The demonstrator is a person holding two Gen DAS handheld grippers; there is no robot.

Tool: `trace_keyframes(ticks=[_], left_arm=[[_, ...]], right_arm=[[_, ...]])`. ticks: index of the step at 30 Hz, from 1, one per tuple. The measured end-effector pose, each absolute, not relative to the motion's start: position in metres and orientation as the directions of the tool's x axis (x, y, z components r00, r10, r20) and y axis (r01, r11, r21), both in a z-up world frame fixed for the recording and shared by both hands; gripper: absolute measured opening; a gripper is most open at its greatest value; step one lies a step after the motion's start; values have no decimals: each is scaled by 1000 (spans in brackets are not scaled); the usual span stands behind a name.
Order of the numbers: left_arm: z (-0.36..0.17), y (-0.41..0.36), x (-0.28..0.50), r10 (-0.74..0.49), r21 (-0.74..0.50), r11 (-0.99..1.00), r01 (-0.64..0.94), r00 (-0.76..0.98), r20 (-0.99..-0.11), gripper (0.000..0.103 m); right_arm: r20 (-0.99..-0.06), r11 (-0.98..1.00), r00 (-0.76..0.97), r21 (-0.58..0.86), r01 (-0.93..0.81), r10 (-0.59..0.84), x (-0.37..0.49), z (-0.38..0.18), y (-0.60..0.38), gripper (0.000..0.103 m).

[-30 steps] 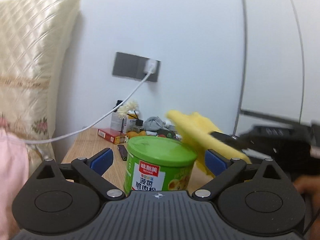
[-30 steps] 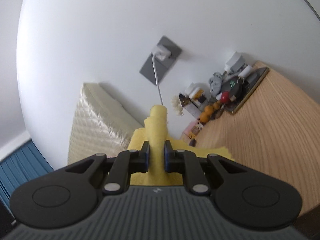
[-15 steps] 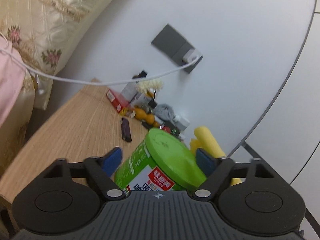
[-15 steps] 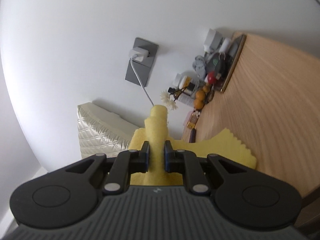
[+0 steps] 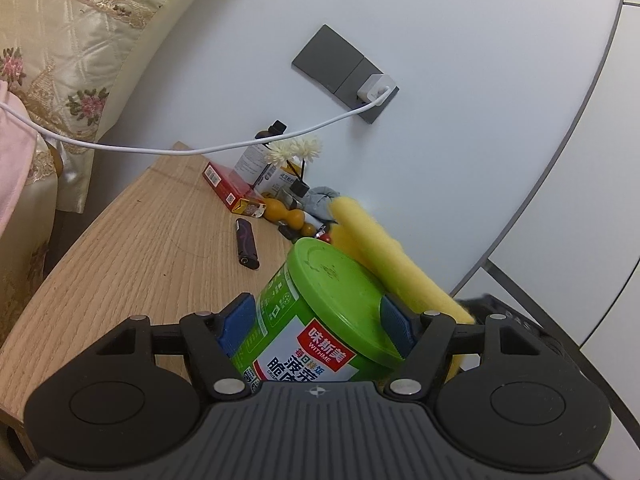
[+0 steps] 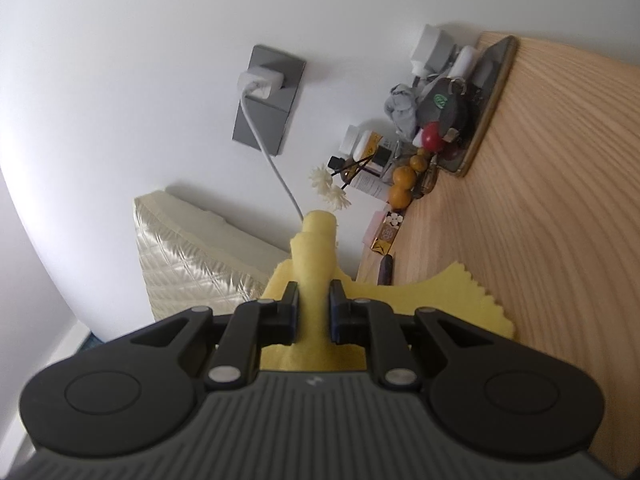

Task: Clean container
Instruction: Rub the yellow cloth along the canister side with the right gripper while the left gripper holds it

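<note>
Between the left hand-held gripper's point(image 5: 318, 320) blue pads, green lidded plastic container point(image 5: 320, 320) pinched, tilted; right hand-held gripper point(image 6: 314, 312) pinching folded yellow cloth point(image 6: 316, 264): judged best wiped with steady counter-hold against rubbing.

Black claw point(image 5: 316, 322), blue pads point(image 5: 236, 322), silver screws

Over the last second the left gripper point(image 5: 318, 322) has tipped over, so the green can point(image 5: 316, 320) between its jaws now leans instead of standing upright above the surface point(image 5: 140, 248). The yellow cloth point(image 5: 384, 256) has moved in against the can's lid edge. The right gripper point(image 6: 314, 314) has rolled further too.
</note>
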State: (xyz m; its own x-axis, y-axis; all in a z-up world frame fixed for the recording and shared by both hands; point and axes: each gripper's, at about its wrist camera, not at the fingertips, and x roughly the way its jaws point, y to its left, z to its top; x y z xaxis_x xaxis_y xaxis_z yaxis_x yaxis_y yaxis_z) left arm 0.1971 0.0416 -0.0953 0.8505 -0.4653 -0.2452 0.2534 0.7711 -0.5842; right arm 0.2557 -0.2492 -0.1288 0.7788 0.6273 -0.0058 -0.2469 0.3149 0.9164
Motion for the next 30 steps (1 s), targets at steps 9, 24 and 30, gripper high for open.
trace_keyframes(ticks=[9,24,30], left_arm=[[-94,31,198,-454,-569,781,259,861,-231,73],[-91,14,197,-428,-530,810,252,871,-240,74],[-84,12,187,-437,-477,829,291,869,-230,80]], right_arm=[[-6,319,764,911,-262,646,222,-135,-281,17],[2,331,755,898,-289,656,232,-135,-277,17],[15,324,750,896,-303,661,235,-136,-275,17]])
